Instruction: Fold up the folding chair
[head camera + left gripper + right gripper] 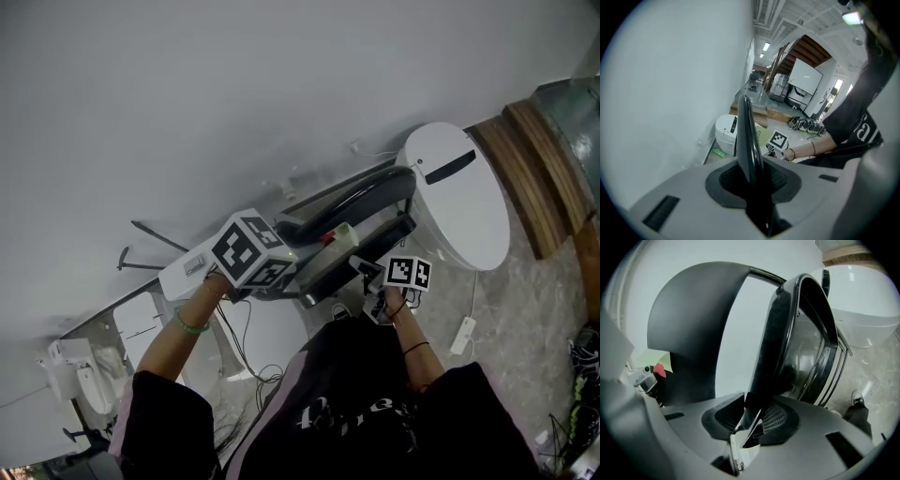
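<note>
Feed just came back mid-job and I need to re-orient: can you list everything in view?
folding chair: one, black, held up close to the wall
wall: one, white, behind the chair
rounded container: one, white with a dark slot, on the floor right of the chair
wooden step: one, brown, beyond the container
cables: several, dark, on the floor under the left arm
left gripper: one, grey, fingers shut on the chair's edge
right gripper: one, grey, shut on the chair's edge
arms: two, in short black sleeves
wristband: one, green, on the left wrist
</note>
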{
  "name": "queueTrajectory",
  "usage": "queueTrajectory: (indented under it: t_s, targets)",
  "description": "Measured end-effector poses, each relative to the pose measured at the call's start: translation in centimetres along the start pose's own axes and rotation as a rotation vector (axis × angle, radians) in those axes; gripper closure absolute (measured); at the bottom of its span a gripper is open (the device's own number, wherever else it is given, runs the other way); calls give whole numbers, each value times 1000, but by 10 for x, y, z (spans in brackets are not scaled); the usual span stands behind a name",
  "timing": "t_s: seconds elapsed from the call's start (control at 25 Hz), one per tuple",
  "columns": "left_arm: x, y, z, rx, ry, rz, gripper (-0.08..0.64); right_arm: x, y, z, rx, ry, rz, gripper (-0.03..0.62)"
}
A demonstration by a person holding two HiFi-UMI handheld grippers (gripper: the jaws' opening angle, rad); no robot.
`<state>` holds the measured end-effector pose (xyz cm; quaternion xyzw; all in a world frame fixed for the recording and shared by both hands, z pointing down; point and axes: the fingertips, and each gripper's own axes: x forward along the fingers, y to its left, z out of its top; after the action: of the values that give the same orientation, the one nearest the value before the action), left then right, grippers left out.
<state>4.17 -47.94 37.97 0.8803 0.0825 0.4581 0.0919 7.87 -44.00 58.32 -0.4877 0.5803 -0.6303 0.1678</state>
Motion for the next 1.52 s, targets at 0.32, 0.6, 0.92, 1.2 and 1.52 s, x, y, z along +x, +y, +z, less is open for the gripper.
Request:
queueTrajectory:
  t_s: [0.32,0.6,0.92,1.2,1.52]
  targets:
    - [-4,-6,0,-15,19,82,483,3,5,1,-38,46,42,495]
    - [7,94,24,-98,34,110,482,71,2,78,-10,130,37,495]
    - [26,186,61,-159,56,133,483,130,-6,161,41,189,35,495]
    - [36,254,83,-197,83,154,485,172,-11,226,23,201,7,494]
    - [38,308,104,-170,134,161,483,210,-3,269,66,163,4,491]
